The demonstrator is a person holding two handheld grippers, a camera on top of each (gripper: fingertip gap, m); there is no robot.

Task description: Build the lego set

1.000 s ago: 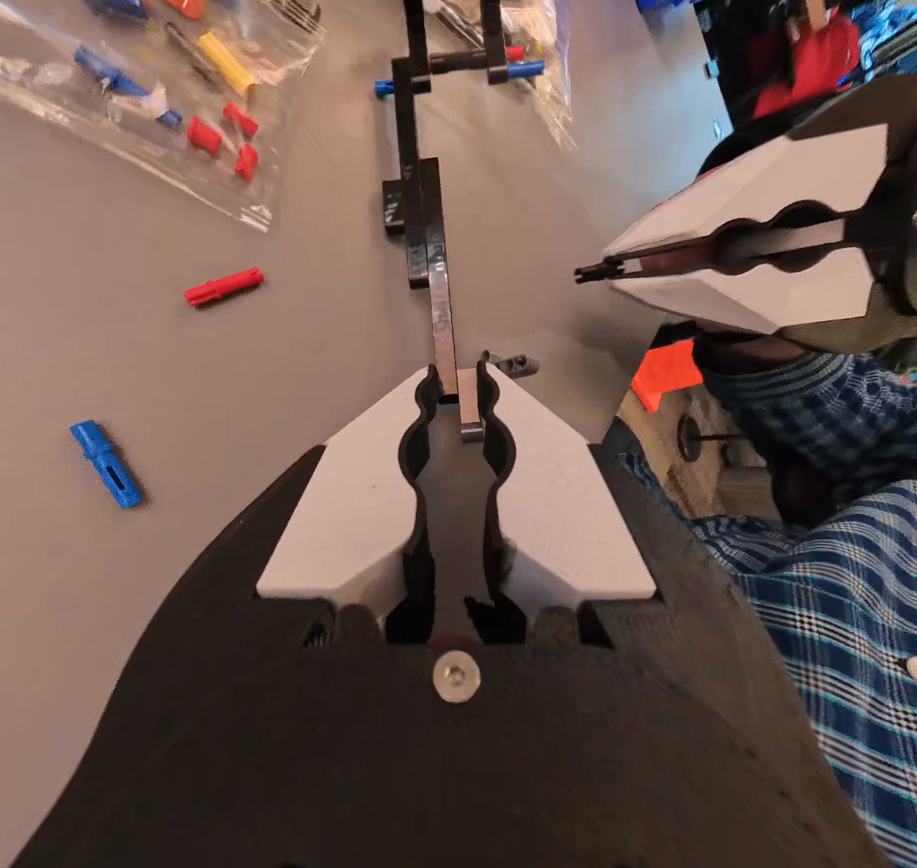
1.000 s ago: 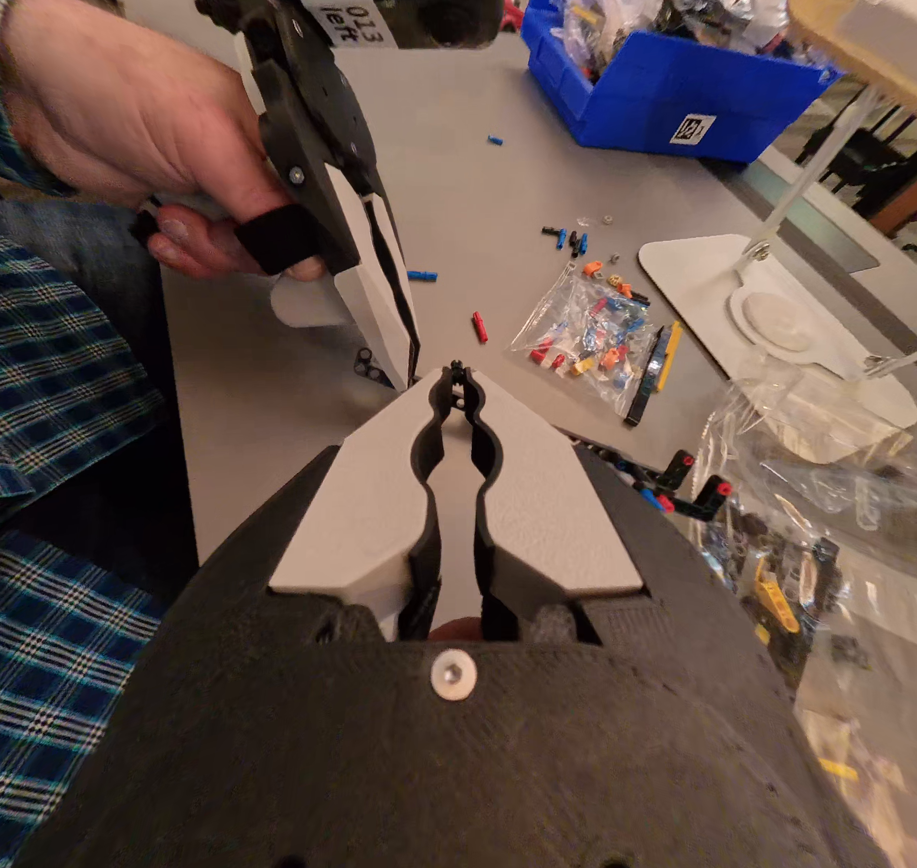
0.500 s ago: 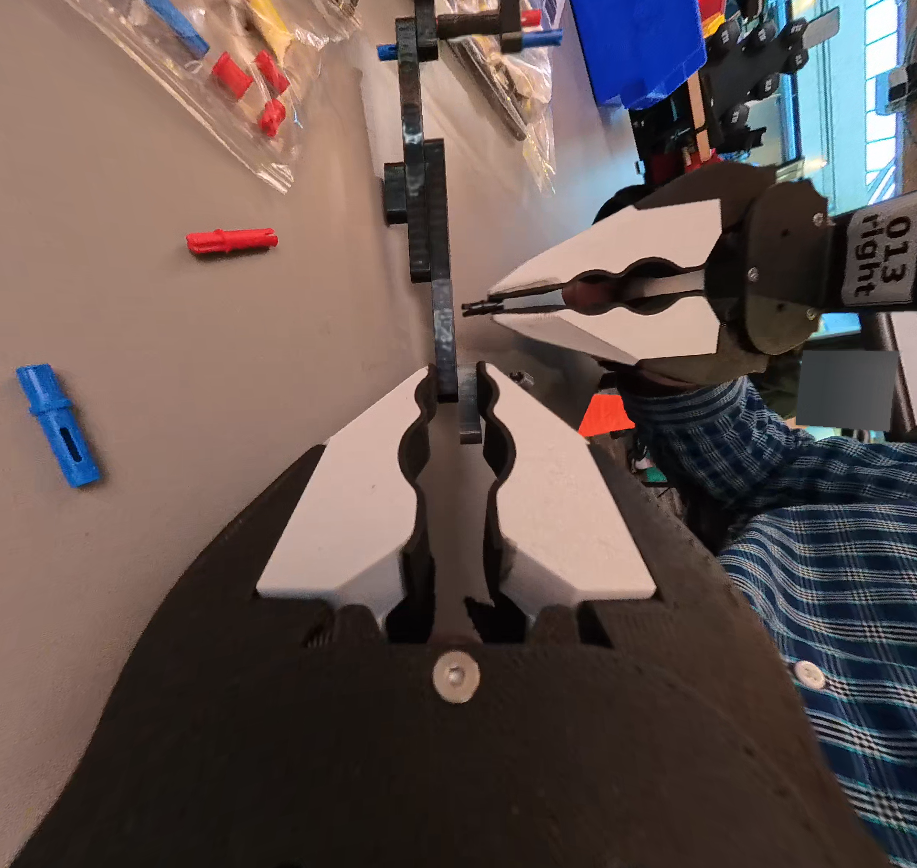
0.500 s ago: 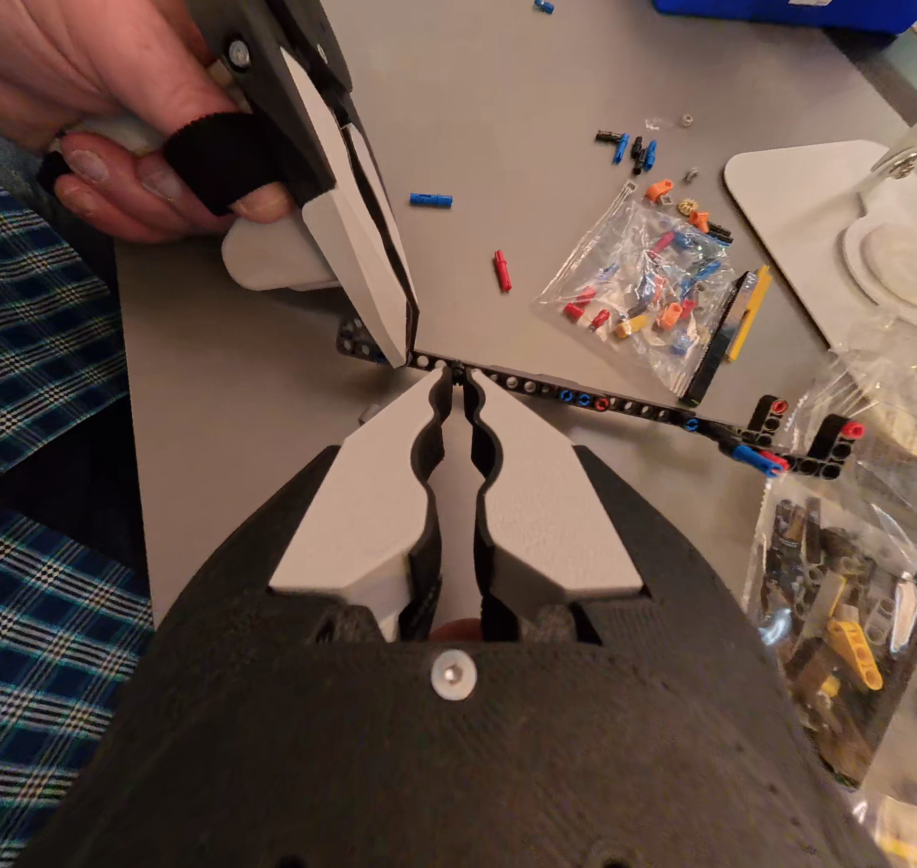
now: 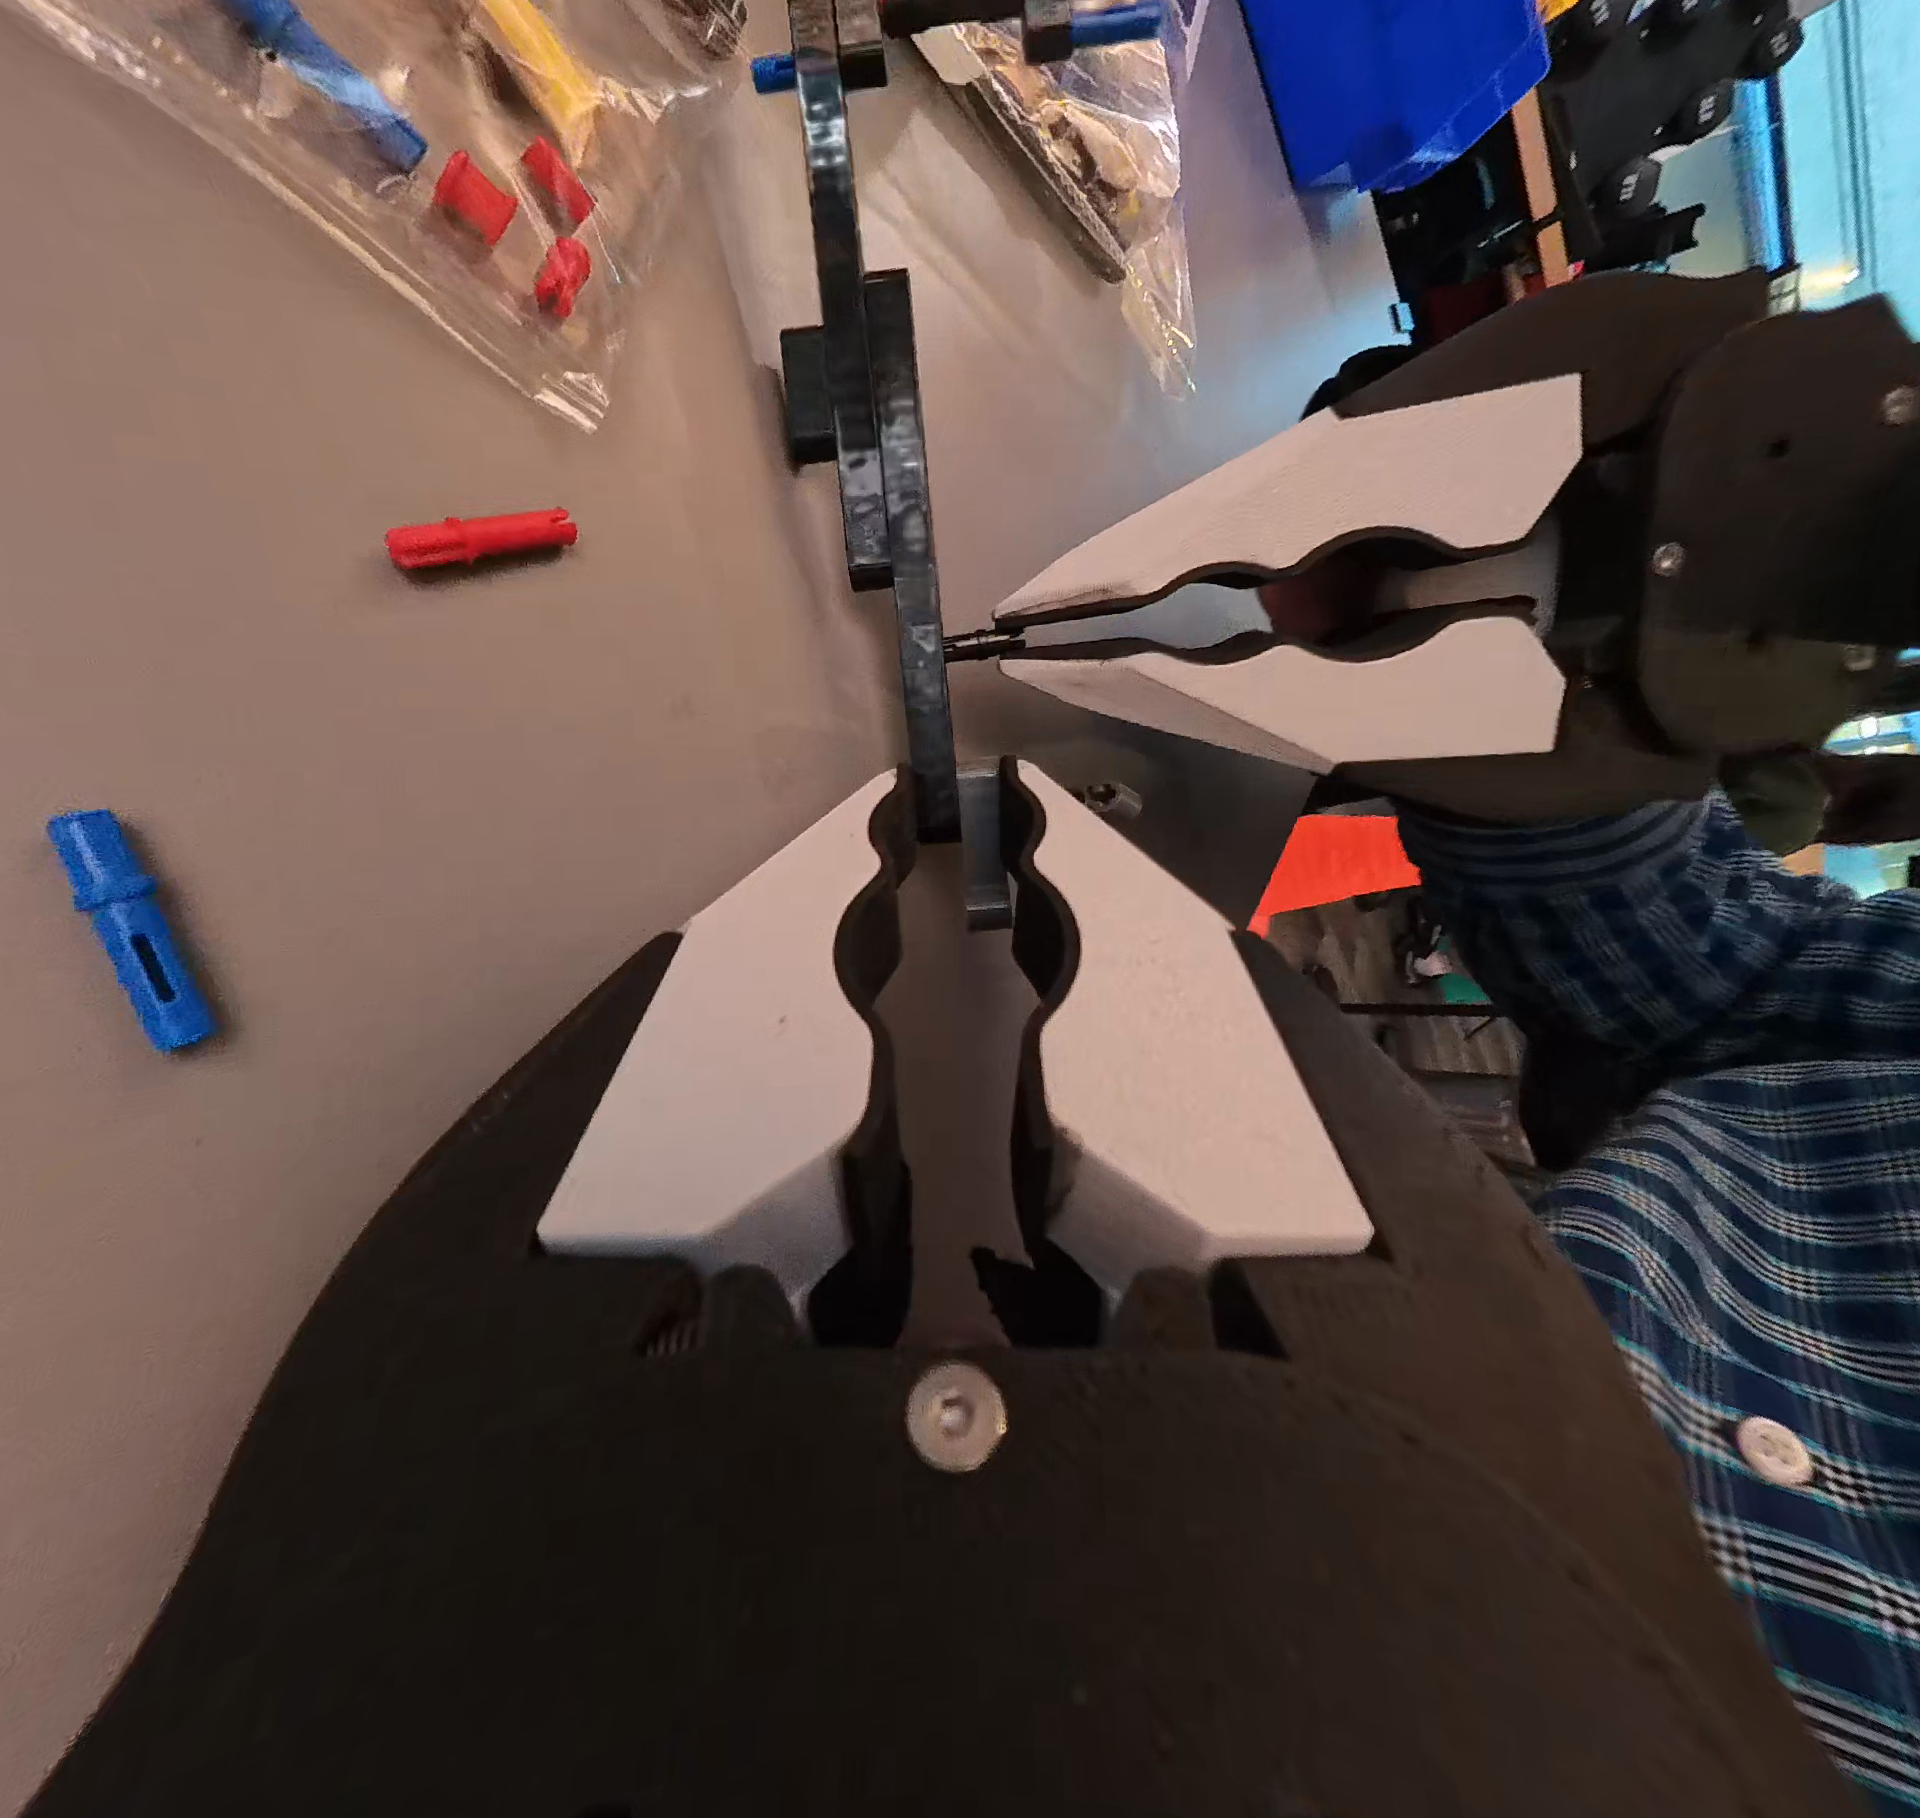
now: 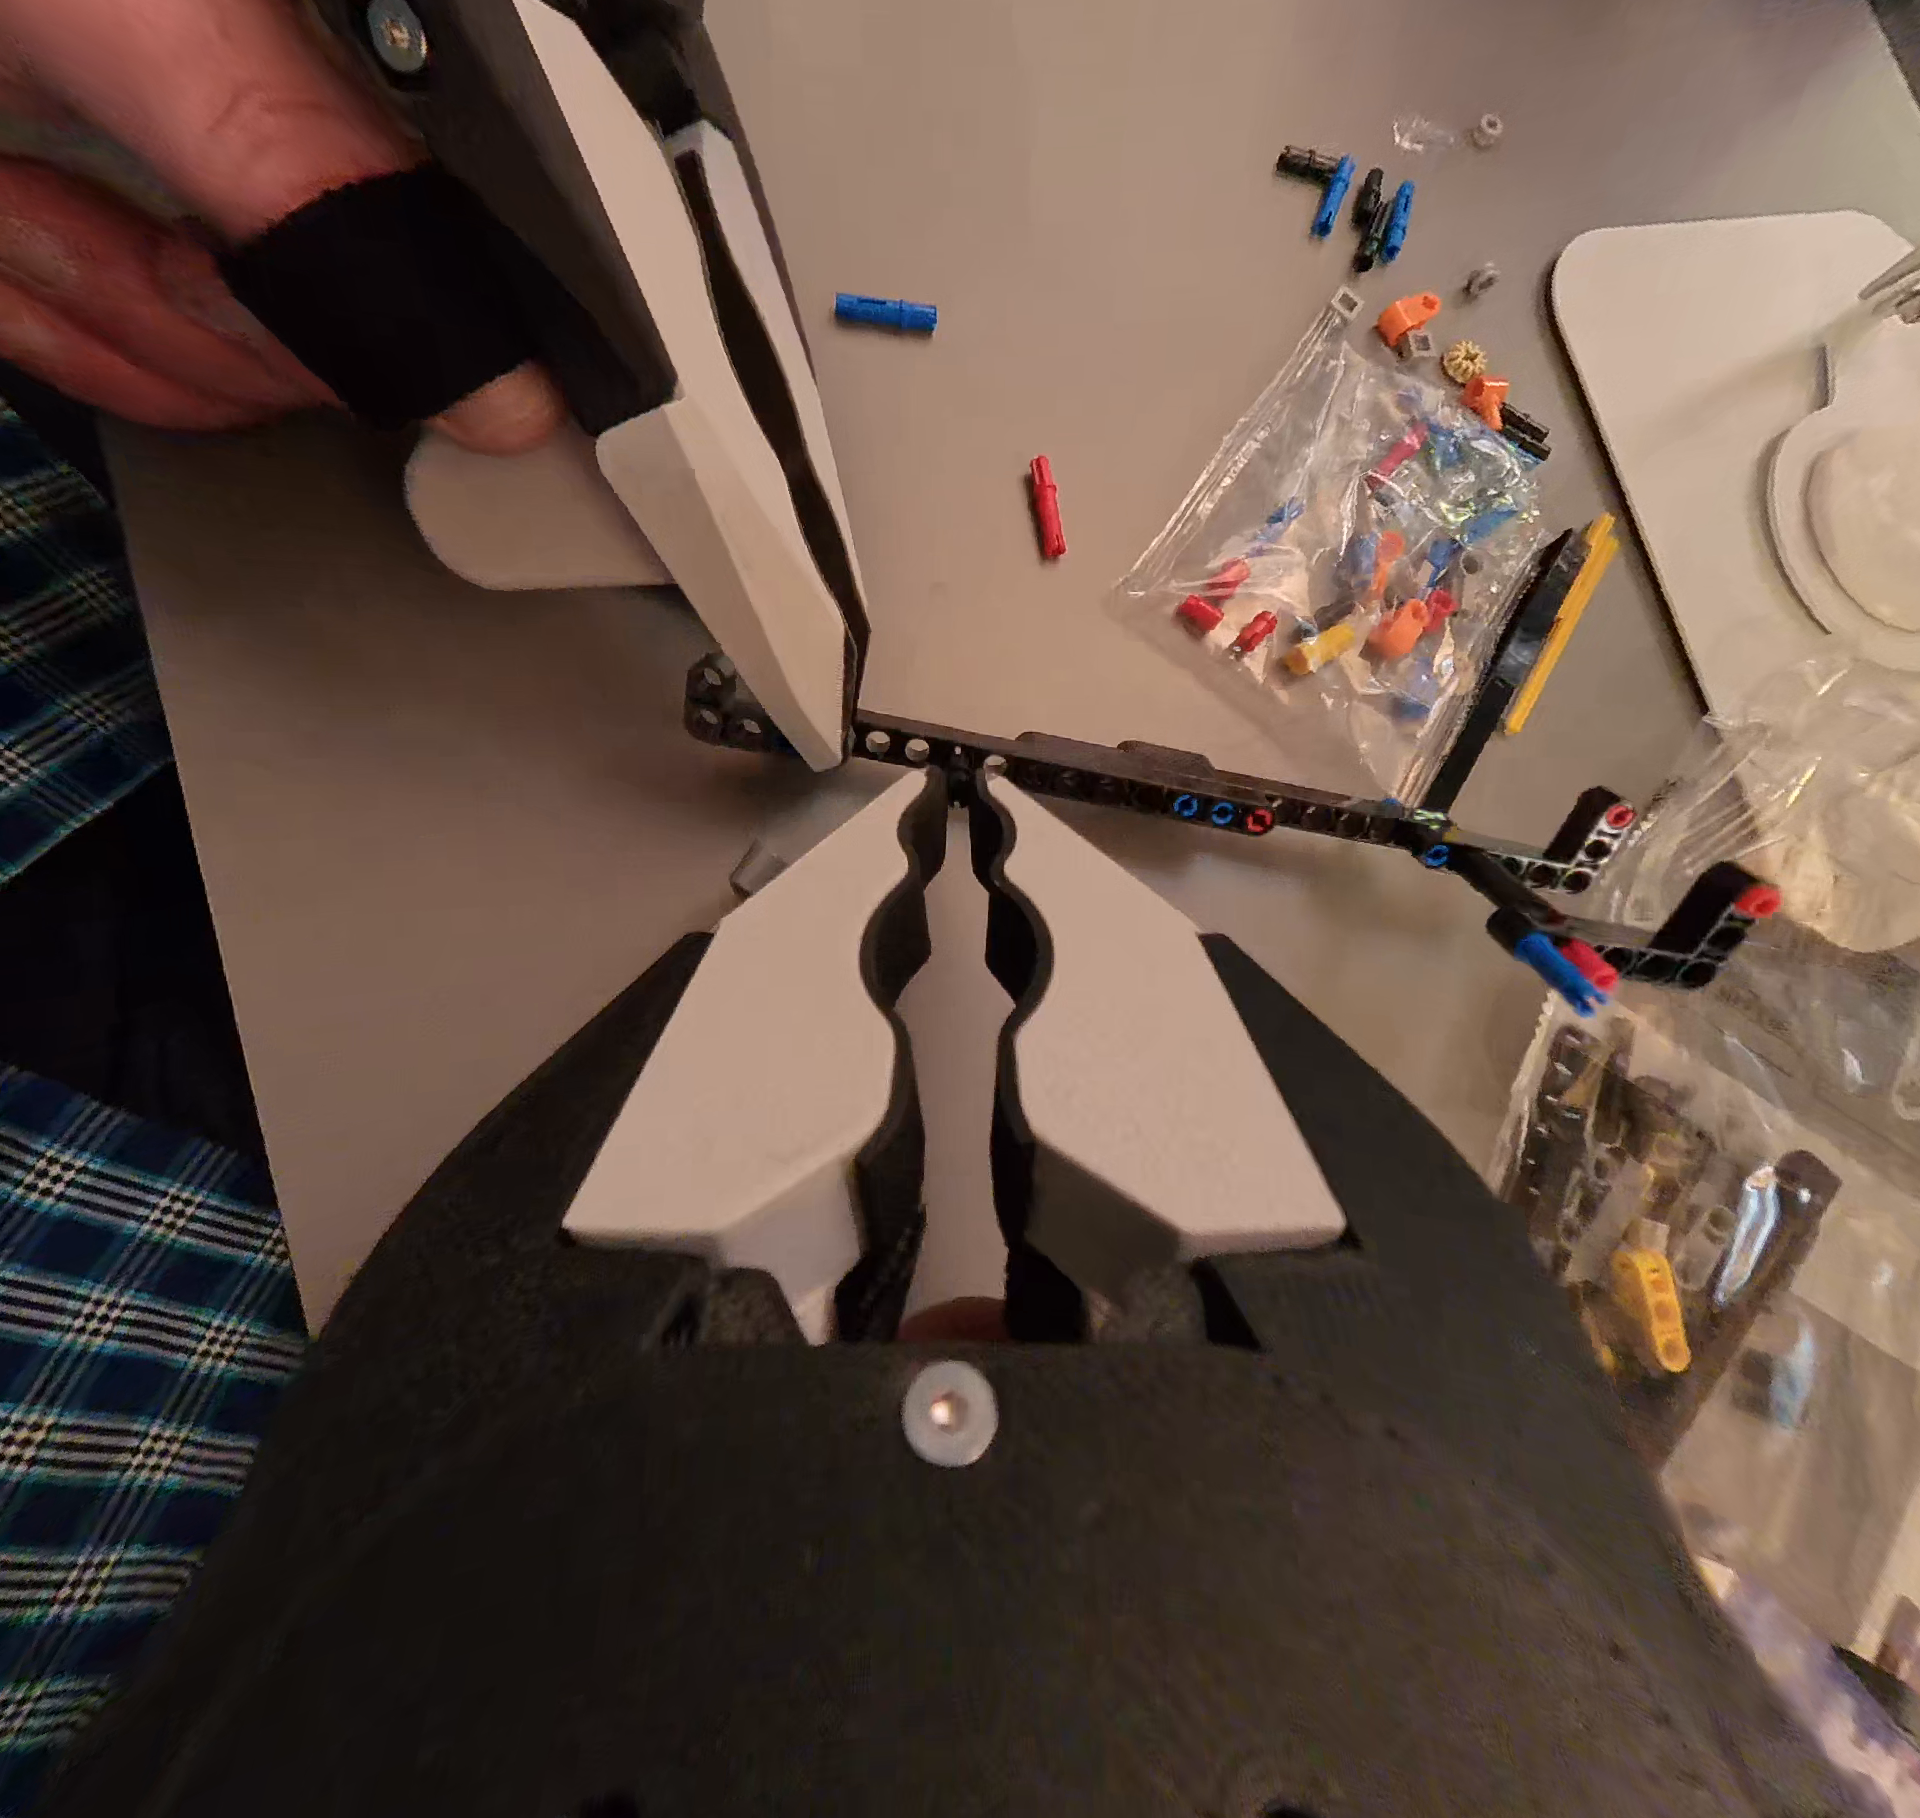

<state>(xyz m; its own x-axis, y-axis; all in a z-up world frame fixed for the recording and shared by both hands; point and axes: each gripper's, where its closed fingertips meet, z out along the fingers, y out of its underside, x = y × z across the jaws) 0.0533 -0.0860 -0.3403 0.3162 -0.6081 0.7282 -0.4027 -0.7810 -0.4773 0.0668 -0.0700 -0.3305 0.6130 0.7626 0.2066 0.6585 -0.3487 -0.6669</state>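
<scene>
Left claw (image 5: 956,812) clamped on black beam (image 5: 873,397), right claw (image 6: 961,797) pinching black pin (image 5: 977,644); holes plain only from right wrist

The long beam assembly (image 6: 1143,792) runs crosswise just ahead of the right claw (image 6: 961,792), whose tips meet it at a small pin (image 6: 956,776). The left claw (image 6: 847,729) grips the beam's end, to the right claw's left. Beyond the beam on the desk (image 6: 1039,158) lie two loose pins (image 6: 1047,506), and farther right a bag of parts (image 6: 1351,542).
</scene>
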